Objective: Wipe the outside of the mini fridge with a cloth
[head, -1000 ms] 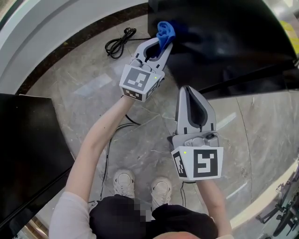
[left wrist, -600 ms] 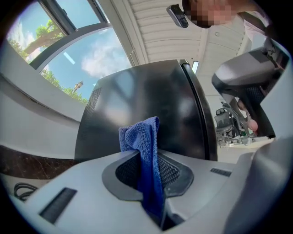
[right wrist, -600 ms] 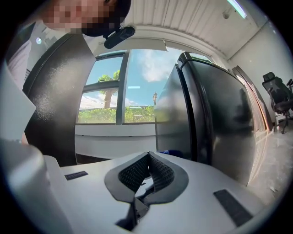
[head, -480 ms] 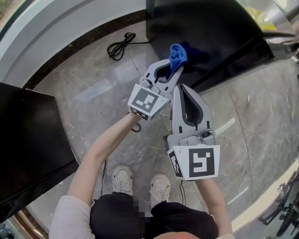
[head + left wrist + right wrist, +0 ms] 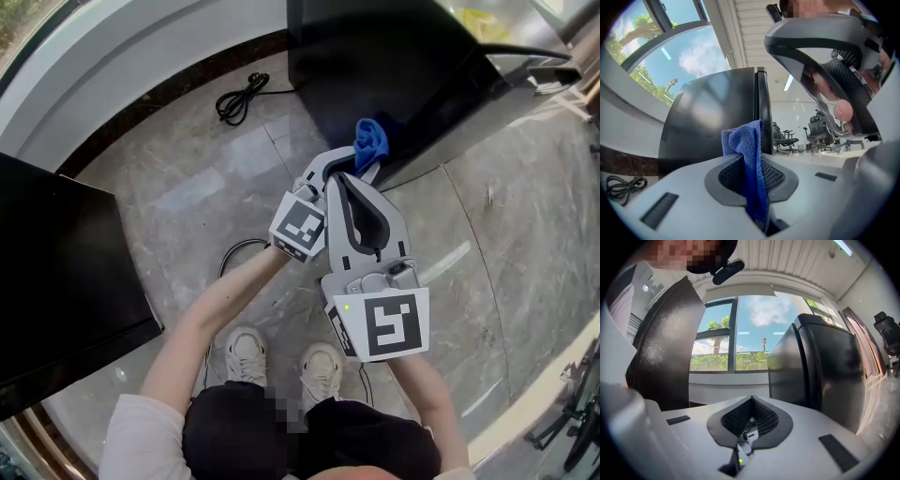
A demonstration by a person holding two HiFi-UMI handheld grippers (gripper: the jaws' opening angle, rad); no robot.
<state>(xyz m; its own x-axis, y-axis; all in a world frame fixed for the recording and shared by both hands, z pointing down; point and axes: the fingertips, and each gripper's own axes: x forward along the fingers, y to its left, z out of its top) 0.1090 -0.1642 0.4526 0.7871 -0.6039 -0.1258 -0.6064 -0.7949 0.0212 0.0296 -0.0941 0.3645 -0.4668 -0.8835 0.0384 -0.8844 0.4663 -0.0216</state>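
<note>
Blue cloth (image 5: 371,142) | slid along mini fridge (image 5: 394,66) | in left hand-held gripper (image 5: 356,164)

Bright daylight pours through the windows (image 5: 754,333); pale glare streaks the glossy floor (image 5: 187,187) and the black fridge (image 5: 708,112); both gripper views bend and darken at their round edges.

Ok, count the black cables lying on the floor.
2: a coiled black cable near the black mini fridge, and a thin black cable looping by the left forearm. Others may be hidden.
</note>
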